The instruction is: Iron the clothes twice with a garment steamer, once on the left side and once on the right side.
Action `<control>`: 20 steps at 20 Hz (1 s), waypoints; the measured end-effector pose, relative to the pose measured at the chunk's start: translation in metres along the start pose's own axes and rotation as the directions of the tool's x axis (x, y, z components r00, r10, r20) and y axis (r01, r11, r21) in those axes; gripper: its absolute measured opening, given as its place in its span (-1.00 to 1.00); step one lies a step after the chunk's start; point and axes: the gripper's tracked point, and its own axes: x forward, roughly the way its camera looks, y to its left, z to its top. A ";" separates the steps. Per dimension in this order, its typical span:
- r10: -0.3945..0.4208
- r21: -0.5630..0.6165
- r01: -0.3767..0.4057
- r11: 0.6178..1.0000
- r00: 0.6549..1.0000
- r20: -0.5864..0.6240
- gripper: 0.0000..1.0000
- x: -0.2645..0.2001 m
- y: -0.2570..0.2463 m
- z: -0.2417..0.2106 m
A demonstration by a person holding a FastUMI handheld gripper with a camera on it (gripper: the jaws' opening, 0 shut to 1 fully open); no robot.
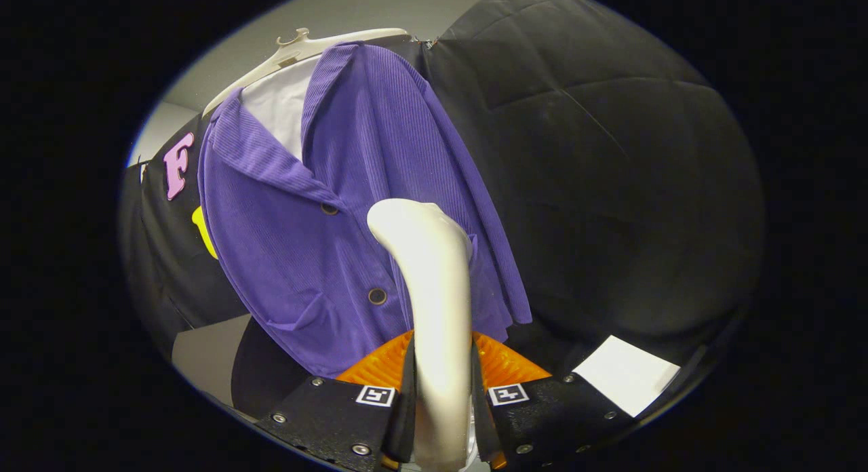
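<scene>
I clamp the gripper (439, 404) on the garment steamer (434, 302) by its smooth, rigid handle | head pressed to soft, limp purple shirt (325, 255) hanging on hanger (305, 48) just ahead.

Ribbed matt cloth shirt (352, 207); smooth glossy plastic steamer (434, 289); matt plastic hanger (305, 48).

Readable text: I find none.
Markers: on each of my two fingers (375, 395) sits a small square tag with a black-and-white pattern, no letters or numbers.
White sheet (626, 374): blank.
Purple shirt (352, 207): no label I can read.
</scene>
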 end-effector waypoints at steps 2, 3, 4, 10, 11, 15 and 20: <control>-0.005 0.000 0.005 1.000 1.000 -0.018 -0.28 0.000 -0.004 -0.014; -0.009 -0.004 0.009 1.000 1.000 -0.023 -0.28 0.002 -0.006 -0.021; -0.014 -0.009 0.014 1.000 0.999 -0.032 -0.28 0.003 -0.006 -0.027; -0.050 -0.018 0.048 0.999 0.991 -0.123 -0.28 0.008 -0.025 -0.082; -0.058 -0.019 0.056 0.998 0.989 -0.134 -0.28 0.010 -0.026 -0.087; -0.077 -0.016 0.075 0.997 0.978 -0.196 -0.28 0.022 -0.035 -0.123; -0.091 -0.029 0.087 0.996 0.959 -0.268 -0.28 0.027 -0.043 -0.166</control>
